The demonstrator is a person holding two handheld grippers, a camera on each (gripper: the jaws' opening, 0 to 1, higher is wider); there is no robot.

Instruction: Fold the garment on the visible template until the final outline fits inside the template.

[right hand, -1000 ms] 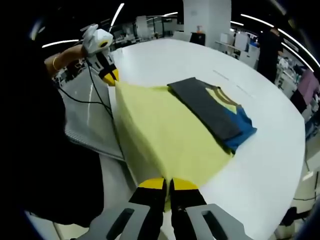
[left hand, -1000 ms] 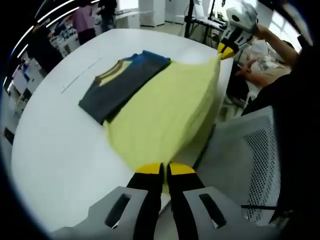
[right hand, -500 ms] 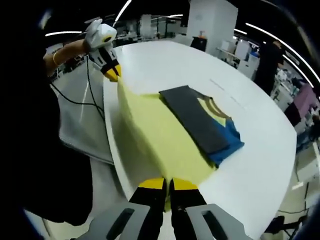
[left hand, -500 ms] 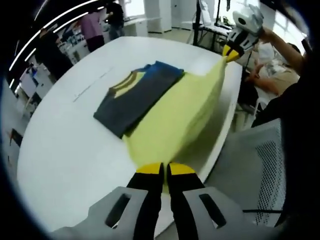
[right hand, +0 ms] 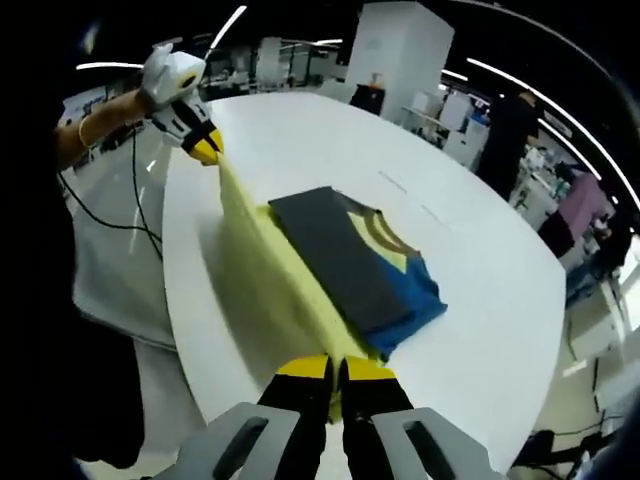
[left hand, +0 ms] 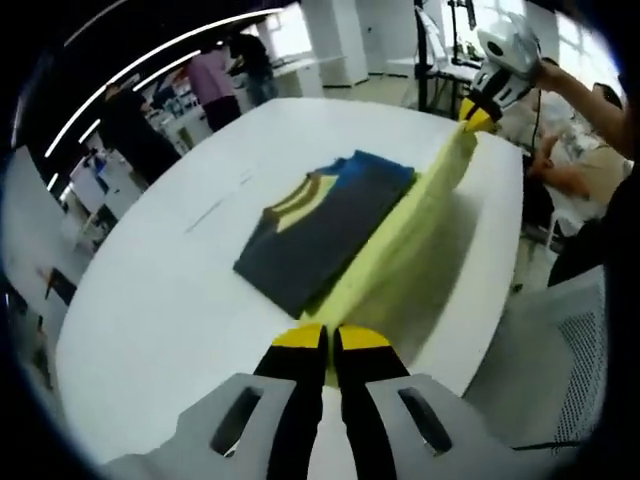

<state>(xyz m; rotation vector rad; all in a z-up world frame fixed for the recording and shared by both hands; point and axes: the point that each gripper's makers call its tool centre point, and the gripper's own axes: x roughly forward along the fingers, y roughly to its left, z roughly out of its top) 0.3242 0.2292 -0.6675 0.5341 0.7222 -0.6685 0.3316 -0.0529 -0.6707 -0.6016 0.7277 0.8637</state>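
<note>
A yellow garment (left hand: 400, 255) hangs stretched in the air between my two grippers, its lower part still on the round white table (left hand: 160, 300). My left gripper (left hand: 327, 345) is shut on one edge of it. My right gripper (right hand: 327, 372) is shut on the opposite edge of the yellow garment (right hand: 270, 275). Each gripper shows in the other's view, the right gripper (left hand: 476, 117) at the top right and the left gripper (right hand: 205, 150) at the upper left, held by a hand. A folded grey, blue and yellow garment (left hand: 320, 225) lies on the table beside the yellow one, folded garment (right hand: 355, 260).
A thin line is marked on the table (right hand: 400, 190) beyond the folded garment. A white mesh chair (left hand: 560, 370) stands off the table's edge. People stand and sit around desks in the background (left hand: 215, 85). A cable (right hand: 130, 200) trails from the left gripper.
Both grippers have lifted the yellow garment's held edge up and over toward the folded garment, so the cloth now stands as a steep narrow sheet instead of spreading flat.
</note>
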